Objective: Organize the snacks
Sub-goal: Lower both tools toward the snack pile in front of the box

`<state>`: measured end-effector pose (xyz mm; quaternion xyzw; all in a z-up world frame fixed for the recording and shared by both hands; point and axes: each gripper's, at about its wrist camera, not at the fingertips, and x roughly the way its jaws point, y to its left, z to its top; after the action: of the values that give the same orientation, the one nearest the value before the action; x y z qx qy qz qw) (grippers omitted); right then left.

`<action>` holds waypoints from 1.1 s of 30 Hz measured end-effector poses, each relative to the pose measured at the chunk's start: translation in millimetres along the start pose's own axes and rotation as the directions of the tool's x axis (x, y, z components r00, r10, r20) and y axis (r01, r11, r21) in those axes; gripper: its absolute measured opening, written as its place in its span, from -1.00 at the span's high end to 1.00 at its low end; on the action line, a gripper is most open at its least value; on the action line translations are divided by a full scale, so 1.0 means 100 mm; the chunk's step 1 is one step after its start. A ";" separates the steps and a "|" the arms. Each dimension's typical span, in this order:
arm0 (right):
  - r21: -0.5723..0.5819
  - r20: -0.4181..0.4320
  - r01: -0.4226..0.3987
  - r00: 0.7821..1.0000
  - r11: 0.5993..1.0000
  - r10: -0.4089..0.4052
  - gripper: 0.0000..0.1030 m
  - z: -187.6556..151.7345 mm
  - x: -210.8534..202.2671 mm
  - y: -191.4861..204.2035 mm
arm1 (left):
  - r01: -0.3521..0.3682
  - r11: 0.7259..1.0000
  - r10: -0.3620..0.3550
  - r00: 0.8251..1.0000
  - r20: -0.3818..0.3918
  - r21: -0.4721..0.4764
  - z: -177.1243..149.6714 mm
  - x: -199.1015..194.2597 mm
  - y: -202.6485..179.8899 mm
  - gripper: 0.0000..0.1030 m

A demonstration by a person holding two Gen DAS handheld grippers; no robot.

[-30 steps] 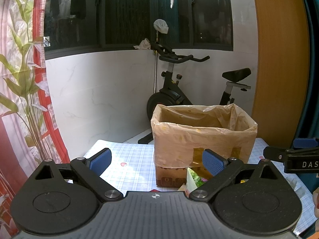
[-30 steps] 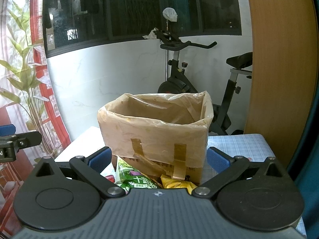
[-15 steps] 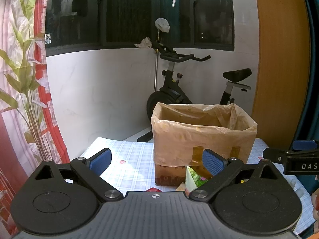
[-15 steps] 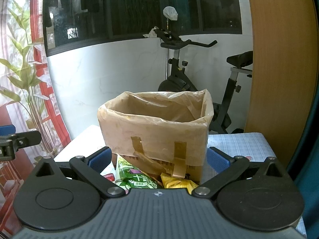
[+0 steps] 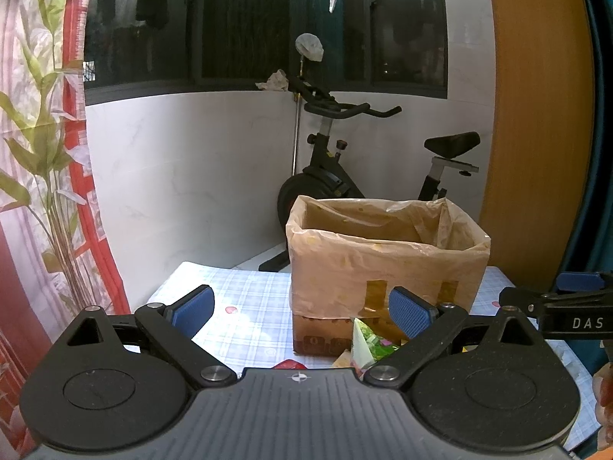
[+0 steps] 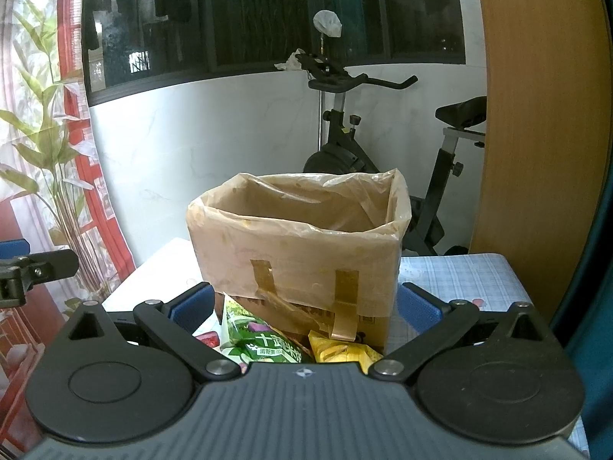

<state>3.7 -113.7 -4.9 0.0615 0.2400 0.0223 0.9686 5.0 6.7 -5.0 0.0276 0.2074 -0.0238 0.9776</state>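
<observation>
Plastic-lined cardboard box (image 6: 299, 245) stands ahead of both claws on the counter (image 5: 245, 306). Left claw (image 5: 302, 308) and right claw (image 6: 304, 304) are wide, holding nothing. Green snack bag (image 6: 256, 339) and yellow bag (image 6: 341, 349) lie just below the right claw; I judge picking one comes next.

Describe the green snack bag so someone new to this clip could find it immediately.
Start at the plastic-lined cardboard box on the checked tablecloth. The green snack bag lies at the foot of the box's near, taped side. It is green with white print, unlike the yellow packet beside it.
</observation>
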 end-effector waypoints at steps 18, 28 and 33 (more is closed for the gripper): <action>0.024 -0.007 -0.021 1.000 0.999 0.021 -1.00 -0.08 0.06 -0.07 | 0.070 0.991 -0.064 0.996 0.060 -0.112 -0.08 0.04 0.13 -0.98; -0.030 0.034 -0.025 0.999 0.999 0.026 -1.00 -0.43 0.11 -0.11 | 0.000 0.997 0.003 0.999 0.046 -0.082 -0.29 0.20 0.20 -0.99; -0.044 0.001 0.009 1.000 0.999 -0.009 -1.00 -0.74 0.25 -0.21 | 0.011 0.993 -0.011 1.000 0.001 -0.115 -0.51 0.35 0.22 -0.98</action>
<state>-8.6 -124.6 -84.3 0.0390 0.2393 0.0230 0.9699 17.8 31.0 -64.6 -0.0301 0.2085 -0.0174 0.9774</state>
